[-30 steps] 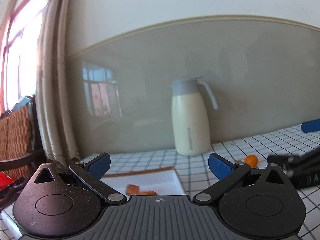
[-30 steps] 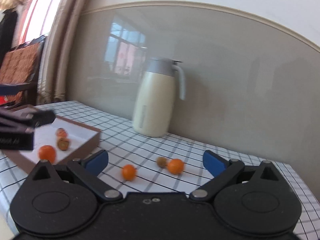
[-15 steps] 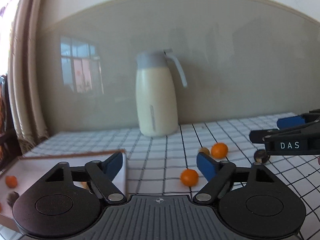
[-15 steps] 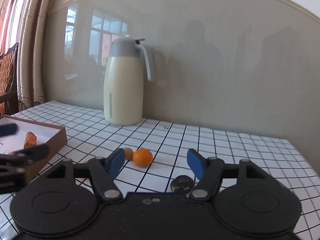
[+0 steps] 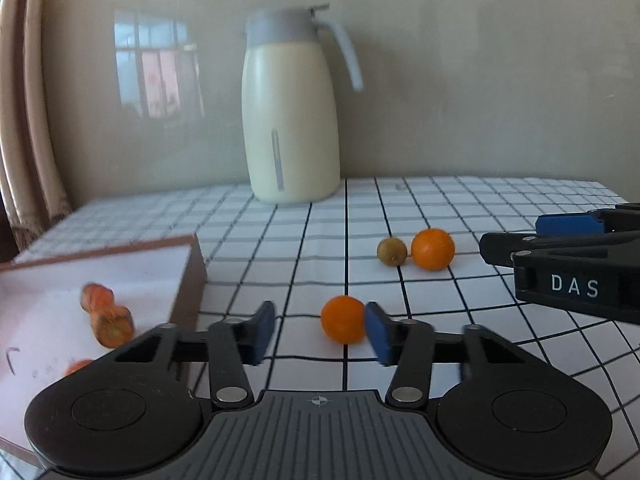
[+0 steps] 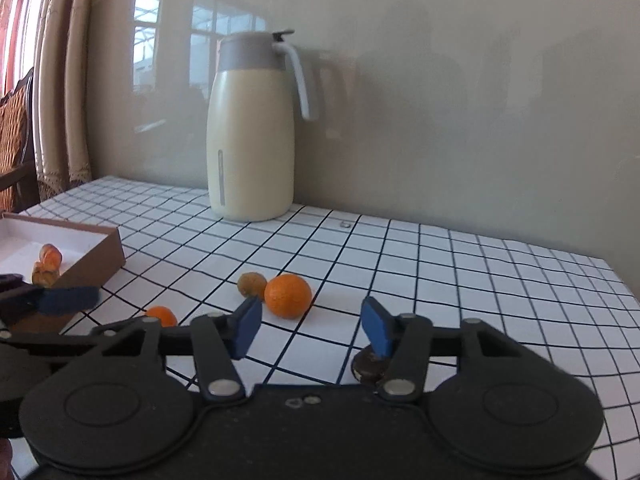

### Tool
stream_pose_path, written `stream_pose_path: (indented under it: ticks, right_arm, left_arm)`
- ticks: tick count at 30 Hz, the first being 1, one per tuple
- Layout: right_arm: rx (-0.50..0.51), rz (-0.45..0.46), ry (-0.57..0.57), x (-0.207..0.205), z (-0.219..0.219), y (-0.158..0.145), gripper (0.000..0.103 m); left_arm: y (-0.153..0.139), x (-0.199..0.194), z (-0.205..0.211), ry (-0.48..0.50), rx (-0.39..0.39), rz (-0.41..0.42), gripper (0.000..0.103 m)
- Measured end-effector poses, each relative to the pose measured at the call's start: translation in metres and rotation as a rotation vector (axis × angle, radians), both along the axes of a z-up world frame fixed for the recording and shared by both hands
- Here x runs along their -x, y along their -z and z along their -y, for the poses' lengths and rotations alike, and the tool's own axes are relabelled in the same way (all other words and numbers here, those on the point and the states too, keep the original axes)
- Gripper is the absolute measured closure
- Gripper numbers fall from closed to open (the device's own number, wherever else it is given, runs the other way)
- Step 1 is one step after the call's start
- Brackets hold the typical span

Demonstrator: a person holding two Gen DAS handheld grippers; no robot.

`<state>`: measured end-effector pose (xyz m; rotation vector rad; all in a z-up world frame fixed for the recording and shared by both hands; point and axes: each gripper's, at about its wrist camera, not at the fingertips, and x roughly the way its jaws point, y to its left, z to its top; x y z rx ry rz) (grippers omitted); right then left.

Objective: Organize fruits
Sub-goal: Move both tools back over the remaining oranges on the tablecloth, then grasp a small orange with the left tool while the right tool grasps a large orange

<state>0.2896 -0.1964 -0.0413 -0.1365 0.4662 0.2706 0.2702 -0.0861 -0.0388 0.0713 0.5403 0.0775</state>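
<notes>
- While both grippers sit low over the white tablecloth with a black grid (image 5: 460,200), the step in hand appears to be the pick-up of loose fruit for transfer to the box.
- The tall cream jug with a grey lid and handle (image 5: 290,120) stands upright at the back, well apart from the fruit.
- The shallow brown cardboard box with a white floor (image 5: 188,280) lies at the left and already contains several small orange pieces.
- The left gripper (image 5: 320,332) has just been closing; its jaws stand partly open, the small round orange fruit (image 5: 343,319) lies between them, against the right-hand pad, and the other pad is apart.
- The right gripper (image 6: 310,330) has just been closing too; its jaws are partly open with nothing between them. A dark round fruit (image 6: 368,366) lies under its right-hand finger.
- A larger orange (image 6: 288,295) touches a brownish kiwi-like fruit (image 6: 251,285) just beyond.
- Next move, as judged: centre the left jaws on the fruit, close until both pads bear, then lift.
</notes>
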Motion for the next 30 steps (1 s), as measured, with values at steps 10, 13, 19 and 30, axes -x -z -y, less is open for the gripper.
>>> stream_pose_path:
  ticks: [10,13,19,30]
  right_arm:
    - [0.006,-0.080,-0.022,-0.031,-0.011,0.015,0.063]
    - [0.010,-0.096,-0.029,-0.042,-0.015,0.017,0.063]
    - [0.019,-0.142,-0.046,-0.062,-0.025,0.024,0.067]
    - [0.015,-0.159,-0.039,-0.067,-0.025,0.027,0.075]
  left_arm:
    - [0.006,-0.018,0.010,0.012,0.017,-0.028,0.061]
    - [0.007,-0.025,0.013,0.025,0.026,-0.032,0.061]
    - [0.011,-0.035,0.015,0.050,0.040,-0.048,0.061]
    - [0.016,-0.047,0.008,0.063,0.097,-0.072,0.071]
